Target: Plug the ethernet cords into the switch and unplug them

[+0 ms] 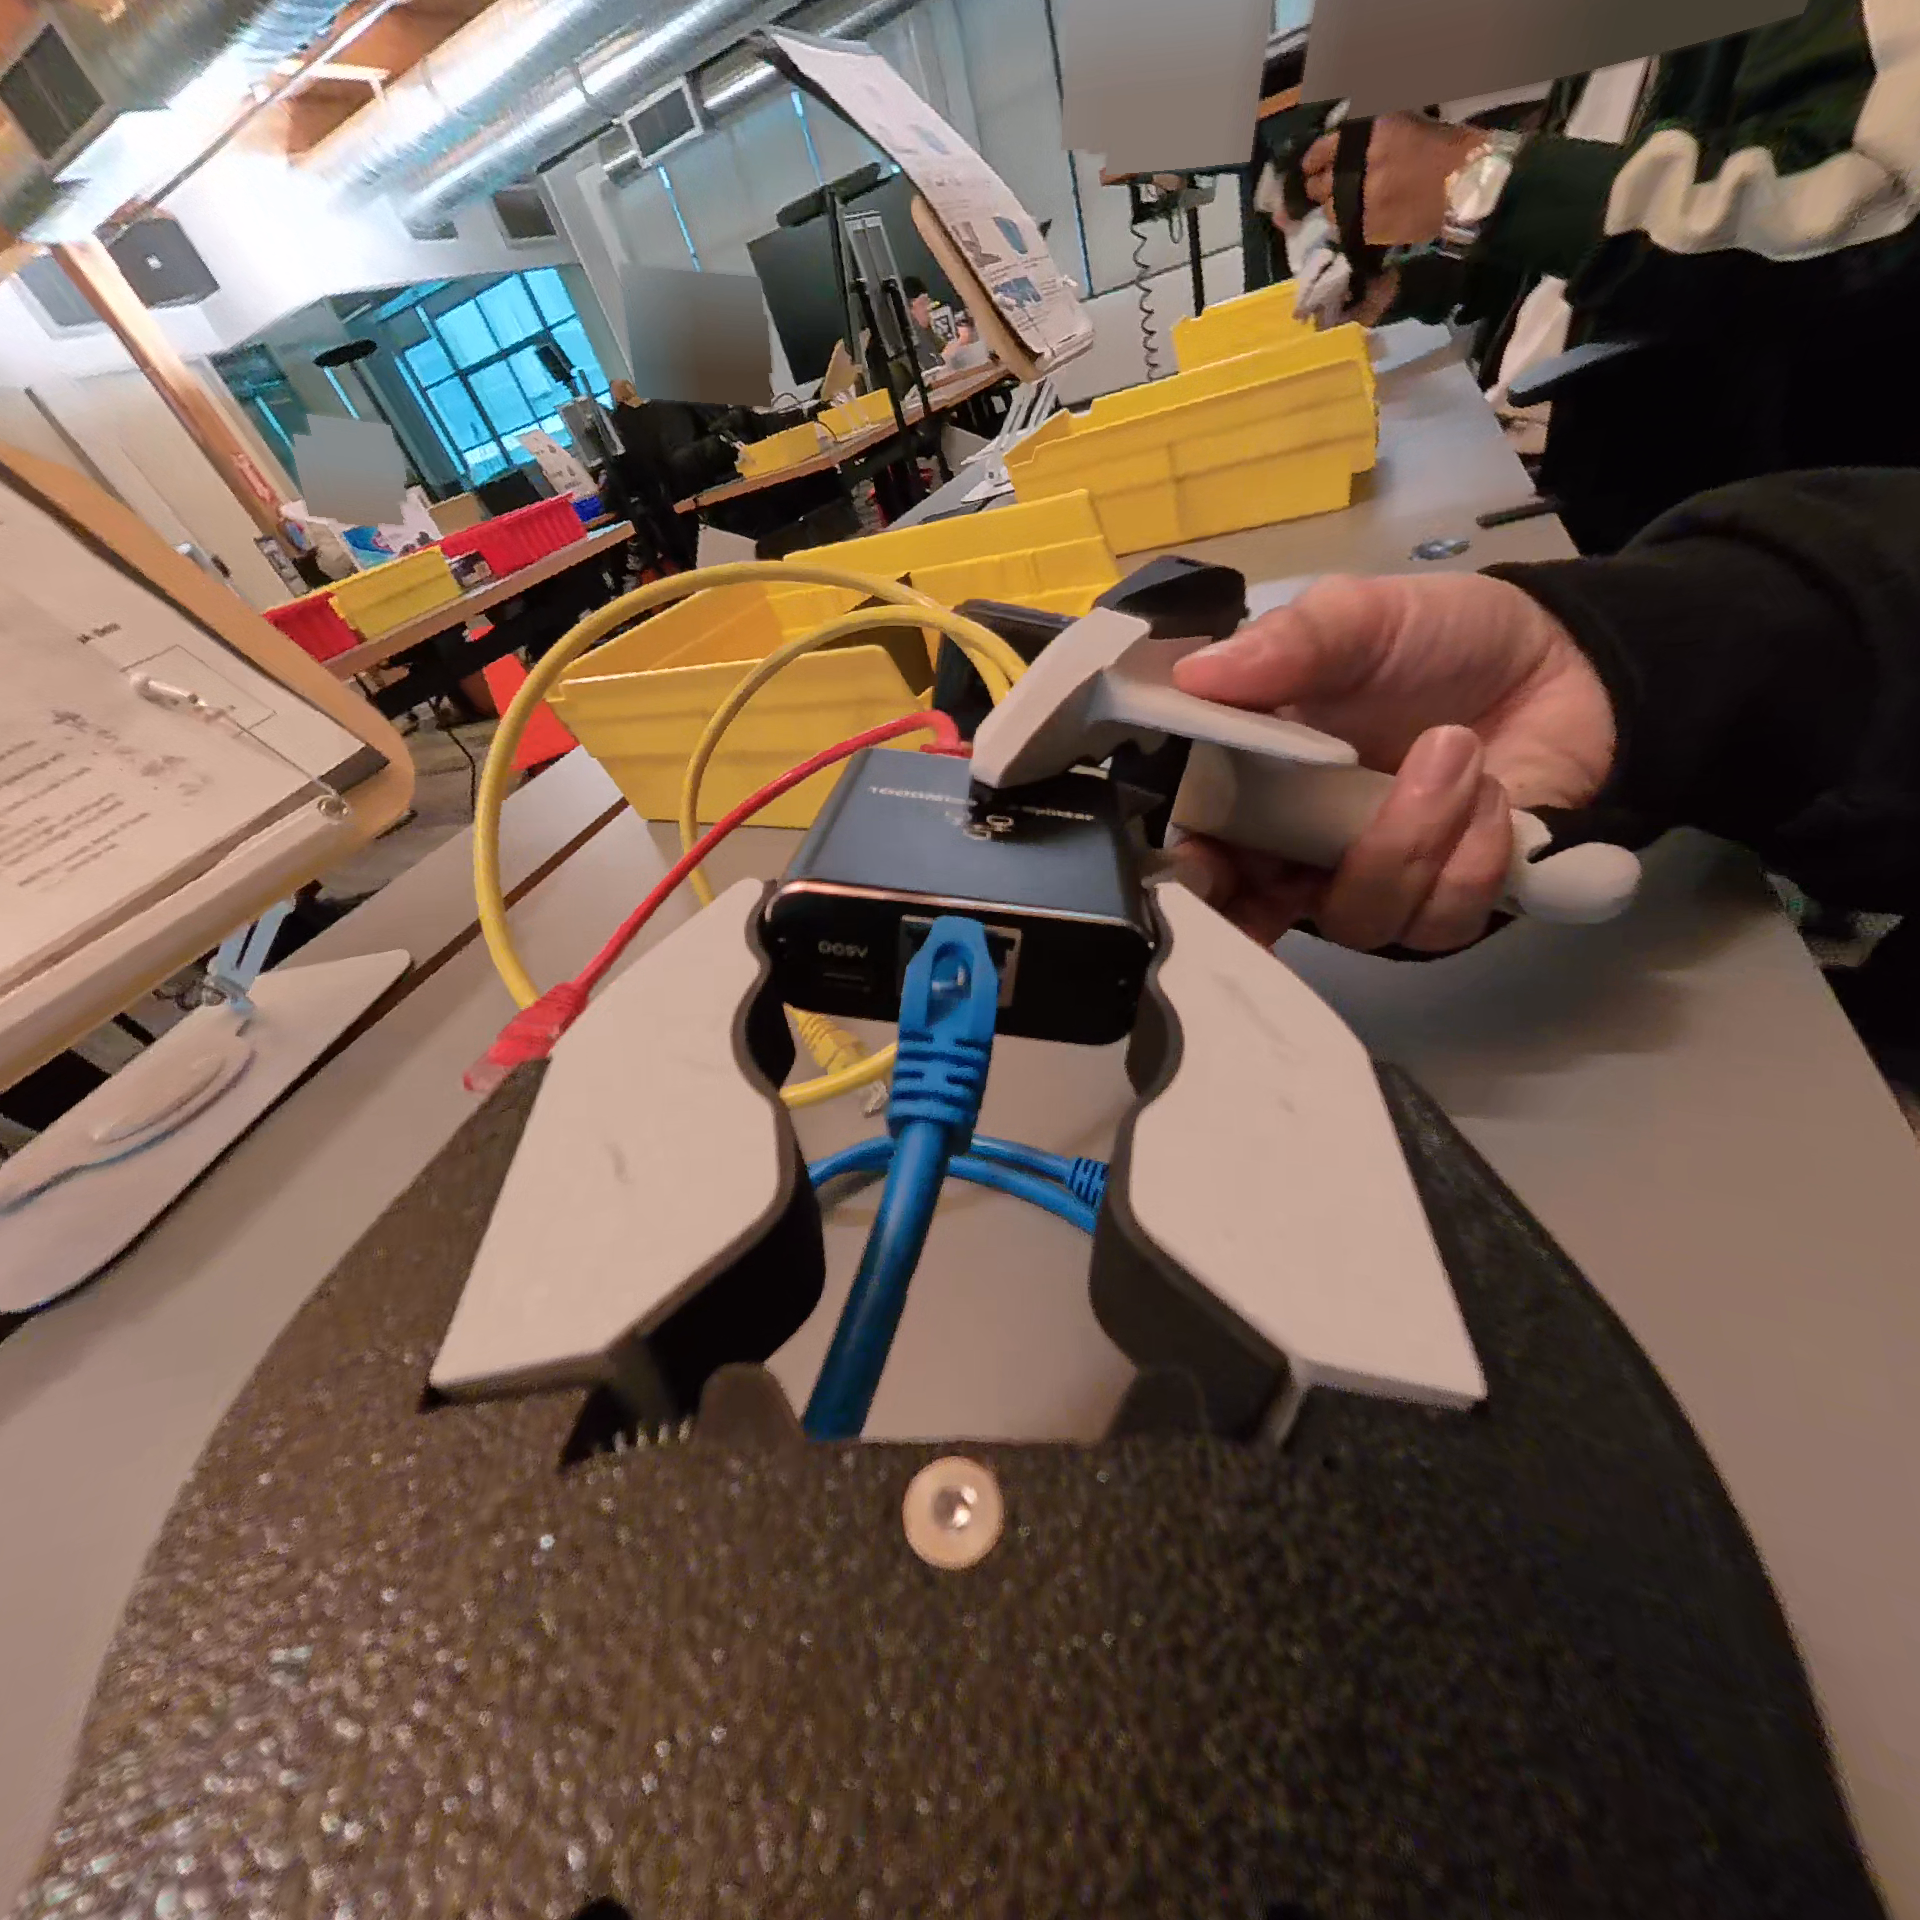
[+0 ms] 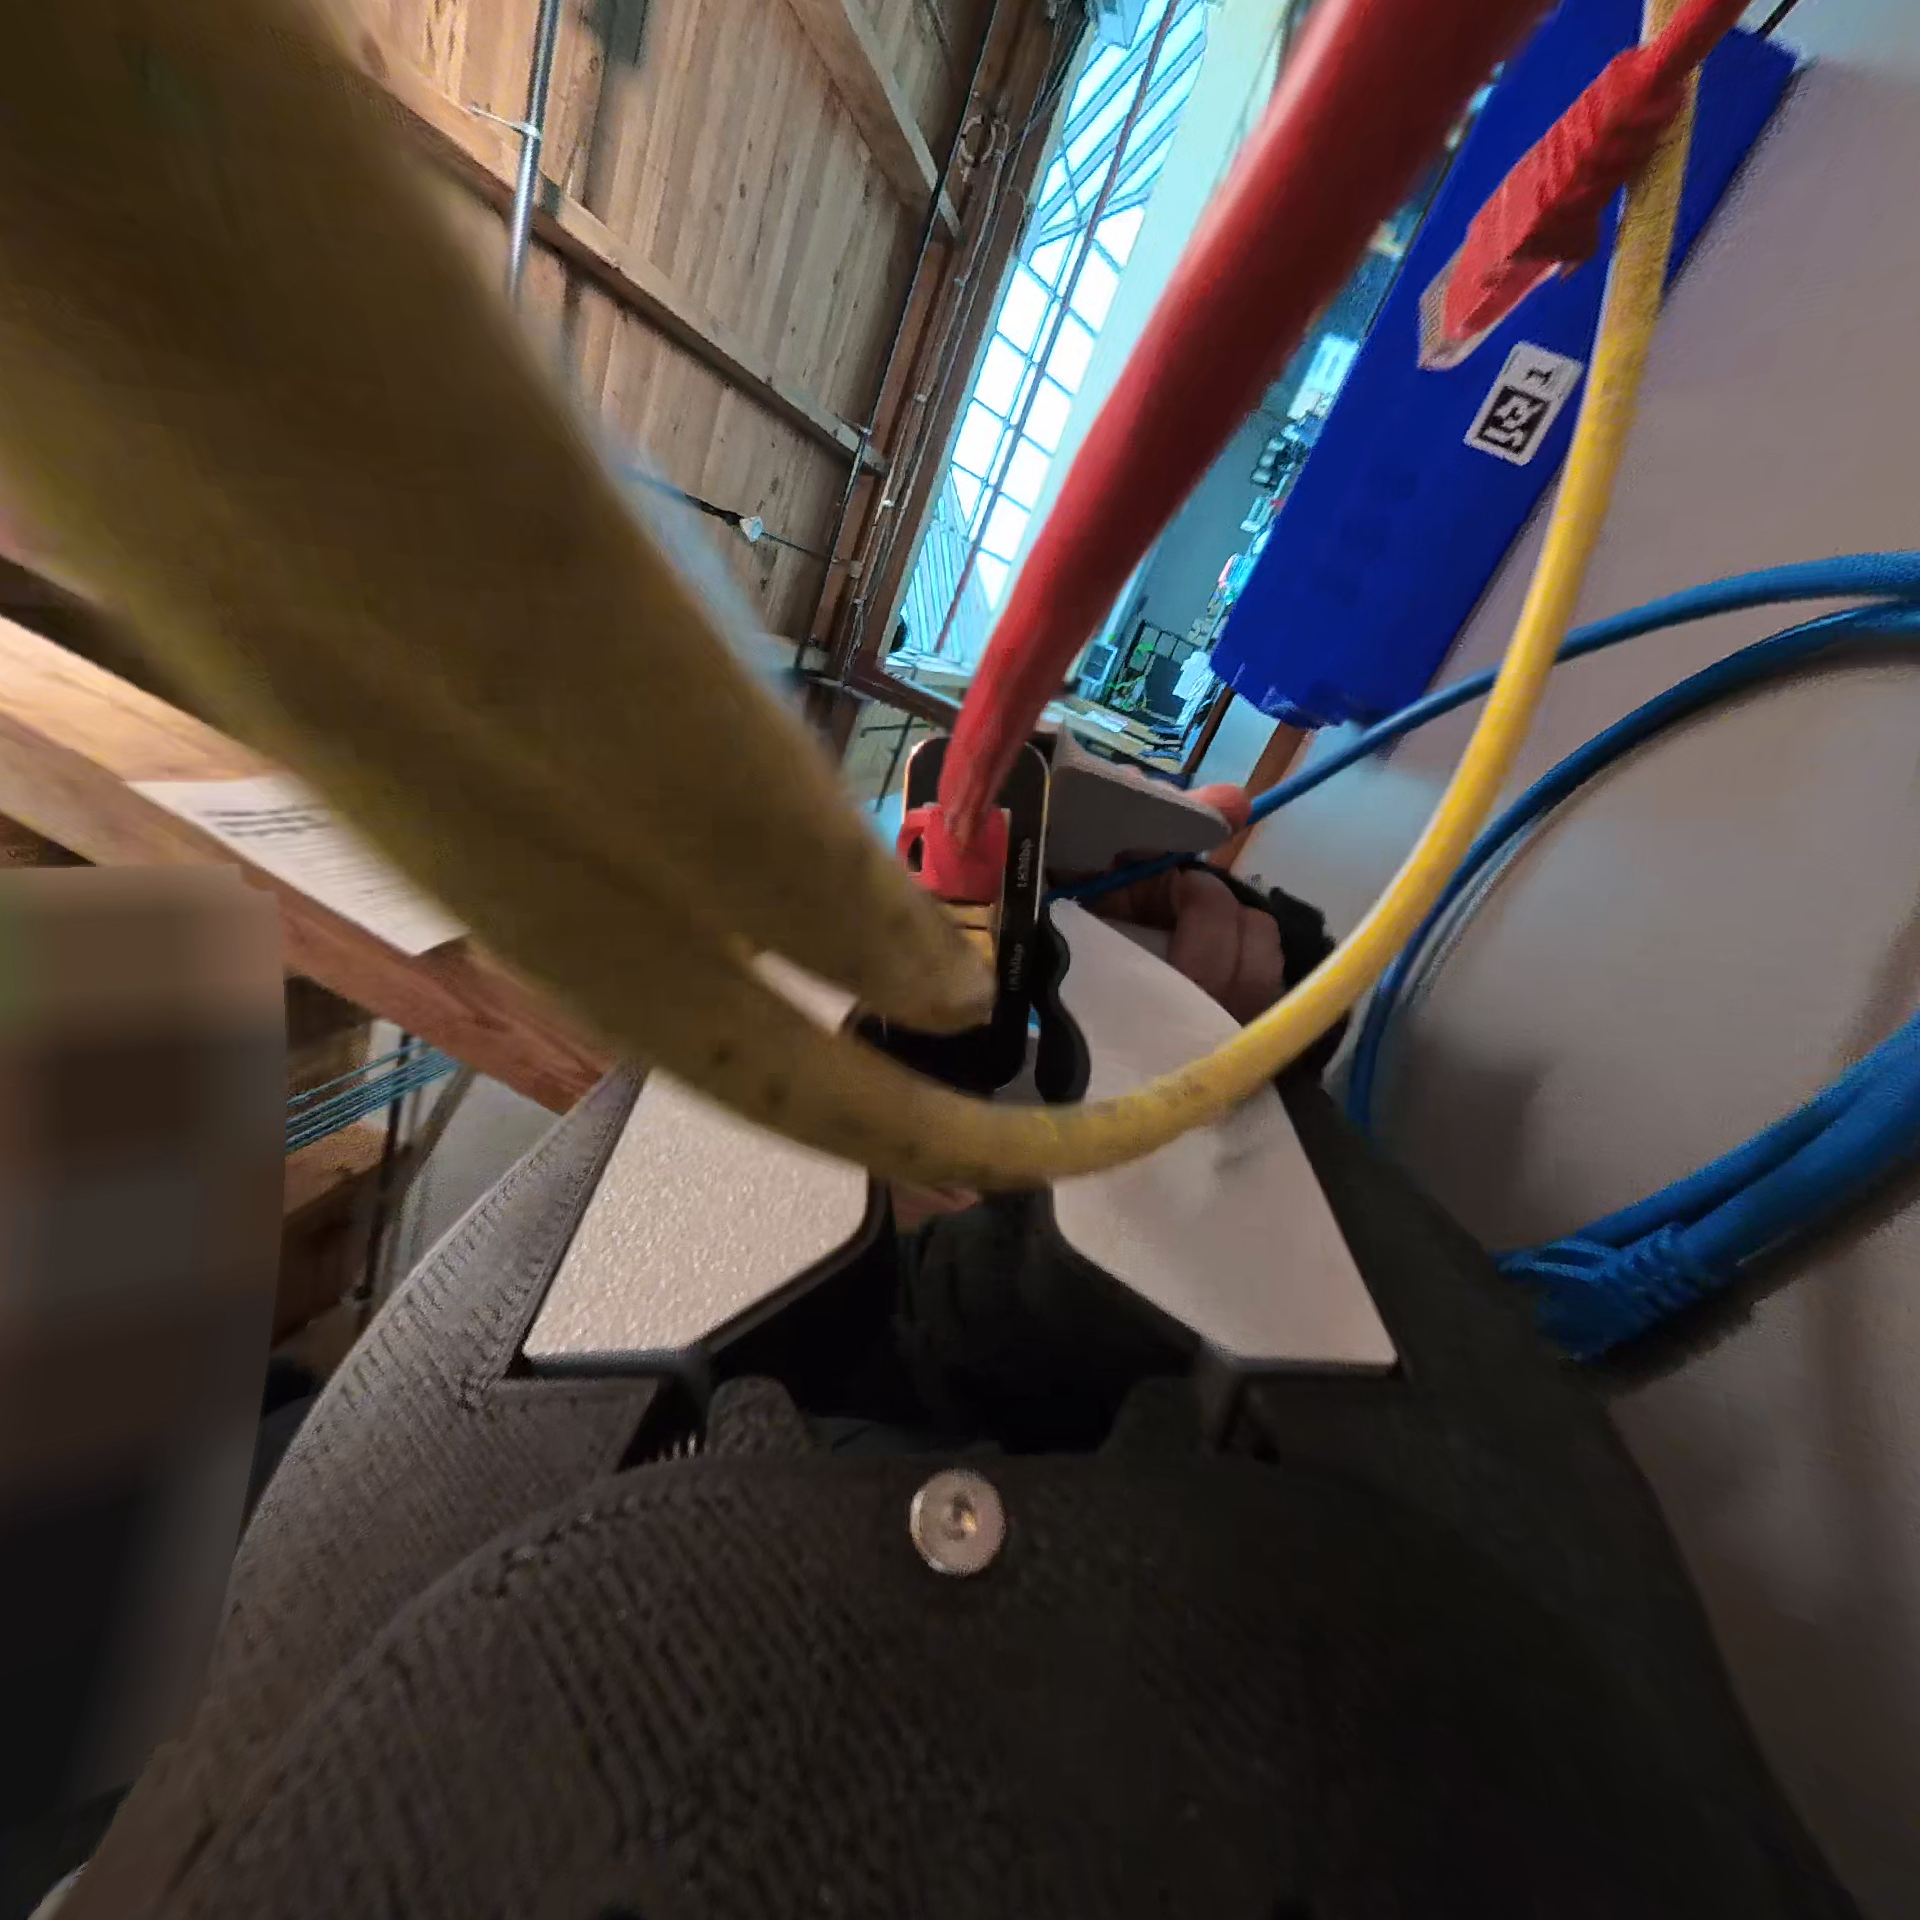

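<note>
The black switch [image 1: 951, 883] sits on the grey table, and my left gripper [image 1: 956, 920] is shut on its two sides. A blue cord [image 1: 940, 1029] is plugged into its near port. A red cord [image 1: 790, 790] is plugged into the far side, with its other plug [image 1: 520, 1034] loose on the table. A loose yellow plug [image 1: 831, 1039] lies beside the switch. In the right wrist view my right gripper [image 2: 966, 1023] is closed on the yellow cord's plug [image 2: 935, 987] at the switch's end face [image 2: 1023, 904], next to the red plug [image 2: 956, 842]. It also shows in the left wrist view [image 1: 1039, 748].
Yellow bins [image 1: 727, 717] stand just behind the switch, with more [image 1: 1195, 457] farther back. A tilted document stand [image 1: 156, 748] is at the left. A coil of blue cord [image 2: 1714, 1195] lies by my right gripper. Another person's hand [image 1: 1382, 197] is at the back right.
</note>
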Demonstrator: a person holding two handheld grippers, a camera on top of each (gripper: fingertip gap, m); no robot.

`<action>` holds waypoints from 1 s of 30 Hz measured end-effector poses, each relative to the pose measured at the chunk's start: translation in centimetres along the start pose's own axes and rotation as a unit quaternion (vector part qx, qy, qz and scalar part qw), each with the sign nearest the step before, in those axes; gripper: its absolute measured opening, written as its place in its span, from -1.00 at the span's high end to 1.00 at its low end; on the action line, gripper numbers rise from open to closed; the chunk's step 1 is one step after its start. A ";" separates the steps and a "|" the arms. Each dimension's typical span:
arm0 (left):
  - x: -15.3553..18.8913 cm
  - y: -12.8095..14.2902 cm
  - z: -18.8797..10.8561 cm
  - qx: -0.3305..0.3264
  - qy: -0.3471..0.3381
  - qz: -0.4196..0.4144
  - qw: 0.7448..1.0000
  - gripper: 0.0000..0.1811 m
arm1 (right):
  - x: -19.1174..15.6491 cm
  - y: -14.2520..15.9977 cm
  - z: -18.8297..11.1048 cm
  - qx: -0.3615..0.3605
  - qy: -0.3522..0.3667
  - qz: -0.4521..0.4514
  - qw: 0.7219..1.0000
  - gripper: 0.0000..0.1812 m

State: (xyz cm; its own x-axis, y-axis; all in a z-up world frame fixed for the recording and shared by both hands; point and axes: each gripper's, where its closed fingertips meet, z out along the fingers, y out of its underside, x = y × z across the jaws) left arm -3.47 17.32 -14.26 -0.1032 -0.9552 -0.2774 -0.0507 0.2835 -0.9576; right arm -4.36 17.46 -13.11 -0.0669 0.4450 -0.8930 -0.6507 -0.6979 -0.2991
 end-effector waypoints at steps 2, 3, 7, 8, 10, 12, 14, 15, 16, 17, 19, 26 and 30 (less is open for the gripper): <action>-0.3 0.4 0.2 0.005 -0.015 -0.025 1.000 0.31 | 0.4 -0.3 0.0 0.006 0.016 -0.024 1.000 0.68; -0.5 0.5 0.3 0.009 -0.023 -0.040 0.999 0.31 | 0.5 -0.3 0.0 0.003 0.024 -0.042 0.999 0.67; -2.3 0.4 -0.5 0.044 -0.062 -0.088 0.993 0.31 | 1.7 -0.3 -0.5 -0.005 0.102 -0.101 0.990 0.34; -2.8 0.3 -0.9 0.056 -0.073 -0.098 0.991 0.31 | 2.0 -0.3 -0.7 0.001 0.123 -0.107 0.987 0.28; -3.7 0.1 -1.8 0.077 -0.084 -0.113 0.987 0.31 | 1.4 0.3 -0.6 -0.002 0.140 -0.106 0.984 0.21; -4.6 0.1 -2.6 0.089 -0.104 -0.117 0.984 0.31 | -0.4 1.5 -0.2 -0.026 0.143 -0.136 0.980 0.20; -5.3 0.3 -3.3 0.094 -0.119 -0.119 0.981 0.31 | -2.3 1.7 0.0 -0.019 0.161 -0.201 0.966 0.18; -5.6 0.3 -3.6 0.097 -0.126 -0.123 0.980 0.31 | -3.3 1.3 0.1 0.001 0.159 -0.233 0.959 0.21; -5.9 0.3 -3.8 0.102 -0.129 -0.131 0.978 0.31 | -4.2 0.9 0.3 0.031 0.150 -0.252 0.956 0.25; -6.0 0.3 -3.9 0.108 -0.128 -0.136 0.976 0.31 | -4.8 0.2 0.5 0.069 0.134 -0.256 0.955 0.29; -5.8 0.0 -3.9 0.119 -0.123 -0.136 0.976 0.31 | -4.0 -1.3 0.6 0.120 0.124 -0.212 0.962 0.39; -4.3 -0.5 -3.7 0.110 -0.115 -0.070 0.985 0.31 | -0.5 -2.4 1.3 0.162 0.118 -0.115 0.973 0.68; -4.0 -0.8 -3.8 0.111 -0.116 -0.056 0.985 0.31 | 0.1 -2.5 1.3 0.199 0.123 -0.096 0.967 0.69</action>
State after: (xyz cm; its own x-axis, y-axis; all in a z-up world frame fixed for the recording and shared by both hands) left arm -6.78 21.24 -12.13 0.1214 -0.9804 -0.1553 0.1731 0.1750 -0.9692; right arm -3.69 19.93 -12.00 0.2343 0.3634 -0.9017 -0.8766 -0.3221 -0.3576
